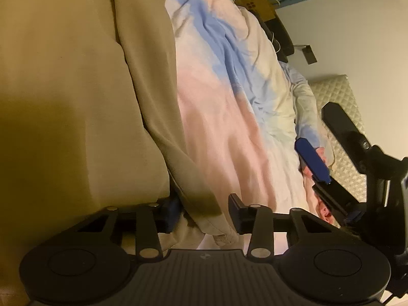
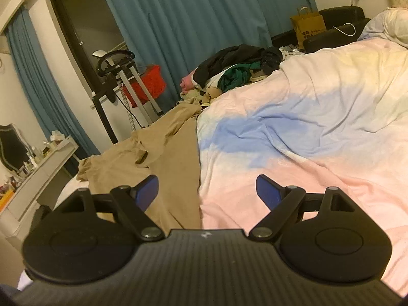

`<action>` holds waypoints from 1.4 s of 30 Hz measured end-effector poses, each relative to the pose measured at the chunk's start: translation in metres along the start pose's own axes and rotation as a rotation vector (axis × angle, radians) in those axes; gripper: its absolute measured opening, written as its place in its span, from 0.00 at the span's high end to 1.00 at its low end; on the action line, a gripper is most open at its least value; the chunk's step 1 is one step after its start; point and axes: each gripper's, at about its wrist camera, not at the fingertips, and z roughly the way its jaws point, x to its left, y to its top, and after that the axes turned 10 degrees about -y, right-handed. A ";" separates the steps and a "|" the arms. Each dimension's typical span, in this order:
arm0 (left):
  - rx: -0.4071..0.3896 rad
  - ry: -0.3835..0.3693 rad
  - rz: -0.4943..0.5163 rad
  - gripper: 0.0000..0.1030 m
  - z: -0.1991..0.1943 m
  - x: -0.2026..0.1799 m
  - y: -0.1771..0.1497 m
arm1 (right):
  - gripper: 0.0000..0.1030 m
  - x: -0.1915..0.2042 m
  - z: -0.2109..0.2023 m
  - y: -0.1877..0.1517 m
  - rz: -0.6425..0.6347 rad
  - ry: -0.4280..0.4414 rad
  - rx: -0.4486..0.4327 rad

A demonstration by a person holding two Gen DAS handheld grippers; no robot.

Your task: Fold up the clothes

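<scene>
The tan garment (image 2: 163, 158) is a large piece of soft, thin cloth in a dull khaki shade. In the right wrist view it lies spread along the left part of the bed, over the pastel duvet (image 2: 318, 127), with a straight long edge running toward the camera. Its far end is rumpled into loose folds and one corner flops out to the left. Beyond it, at the far side of the bed, sits a heap of other clothes (image 2: 229, 68), dark and green among them.

In the left wrist view the tan cloth fills the left half of the picture in smooth panels with a deep crease between them. Its hemmed edge comes down between the jaws of the left gripper (image 1: 204, 216), which stand narrowed with the cloth bunched in the gap; whether the pads press it I cannot tell.

To the right the duvet shows pink, blue and cream patches. Over it the right gripper (image 2: 206, 191) has its jaws wide apart with nothing between them, straddling the border of tan cloth and duvet.
</scene>
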 end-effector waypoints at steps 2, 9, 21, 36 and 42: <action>-0.007 -0.001 0.000 0.83 0.000 0.004 0.003 | 0.17 0.000 -0.001 -0.001 0.002 -0.003 -0.007; -0.046 -0.051 -0.007 0.92 -0.023 0.005 0.001 | 0.17 0.001 -0.004 -0.002 -0.001 -0.009 -0.038; -0.120 -0.125 -0.015 0.96 -0.124 -0.017 0.002 | 0.17 -0.006 -0.011 0.001 0.039 0.013 -0.055; -0.047 0.299 0.005 0.97 -0.149 0.017 -0.014 | 0.17 0.007 -0.006 -0.002 -0.017 0.023 -0.016; -0.063 0.284 0.022 0.84 -0.144 0.012 -0.017 | 0.17 0.021 -0.004 -0.002 -0.071 0.122 -0.017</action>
